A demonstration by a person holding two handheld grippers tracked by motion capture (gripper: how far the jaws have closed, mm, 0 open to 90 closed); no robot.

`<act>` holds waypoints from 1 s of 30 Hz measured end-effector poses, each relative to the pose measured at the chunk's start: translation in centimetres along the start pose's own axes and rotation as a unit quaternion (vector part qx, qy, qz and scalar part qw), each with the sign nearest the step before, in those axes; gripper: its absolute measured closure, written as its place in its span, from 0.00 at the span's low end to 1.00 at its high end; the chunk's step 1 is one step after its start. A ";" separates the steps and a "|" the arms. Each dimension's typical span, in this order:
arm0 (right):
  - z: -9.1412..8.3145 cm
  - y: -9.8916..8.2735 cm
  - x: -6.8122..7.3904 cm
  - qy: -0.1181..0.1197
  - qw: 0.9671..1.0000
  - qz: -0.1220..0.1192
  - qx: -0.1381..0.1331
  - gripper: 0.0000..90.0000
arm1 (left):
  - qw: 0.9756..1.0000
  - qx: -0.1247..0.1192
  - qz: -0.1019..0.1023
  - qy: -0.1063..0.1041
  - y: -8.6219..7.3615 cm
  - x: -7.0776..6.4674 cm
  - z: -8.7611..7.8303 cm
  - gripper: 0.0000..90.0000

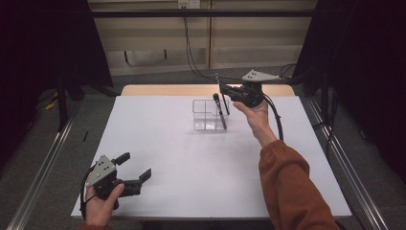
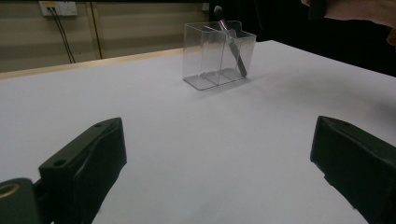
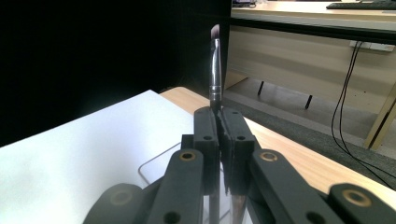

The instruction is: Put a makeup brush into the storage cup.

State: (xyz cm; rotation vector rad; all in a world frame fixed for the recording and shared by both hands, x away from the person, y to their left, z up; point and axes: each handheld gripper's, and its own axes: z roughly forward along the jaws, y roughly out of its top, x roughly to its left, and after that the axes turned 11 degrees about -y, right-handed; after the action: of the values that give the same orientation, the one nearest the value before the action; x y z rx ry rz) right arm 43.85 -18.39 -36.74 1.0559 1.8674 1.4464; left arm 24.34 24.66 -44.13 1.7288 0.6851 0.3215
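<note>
Brush (image 3: 215, 65) pinched upright between the closed jaws of the right gripper (image 3: 218, 119) — its angled bristle tip pointing to the top of the right gripper view. In the high view that gripper (image 1: 225, 91) hangs right of centre in the upper half, just above the clear plastic organizer (image 1: 203, 115). Another dark brush (image 1: 219, 111) leans inside the organizer's right compartment. At lower left the left gripper (image 1: 136, 166) rests on the white table (image 1: 201, 167) — jaws spread wide, nothing between them, well apart from the organizer.
</note>
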 end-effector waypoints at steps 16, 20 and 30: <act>2.1 -0.7 -0.3 -0.022 1.000 0.010 -0.001 0.97 | 1.000 0.000 0.001 0.004 0.0 0.0 -0.1 0.04; 2.4 -1.0 -0.2 -0.019 1.000 0.011 0.000 0.97 | 1.000 0.000 0.002 0.005 0.0 0.0 -0.1 0.04; 2.5 -2.4 -0.4 -0.016 1.000 0.023 0.006 0.97 | 1.000 0.001 0.000 0.007 -0.1 0.1 -0.1 0.04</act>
State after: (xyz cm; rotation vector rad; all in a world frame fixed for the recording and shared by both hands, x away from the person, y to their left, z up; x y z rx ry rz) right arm 45.43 -17.69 -39.74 1.1281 1.8434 1.4361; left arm 24.35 24.87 -44.21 1.7294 0.6955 0.3329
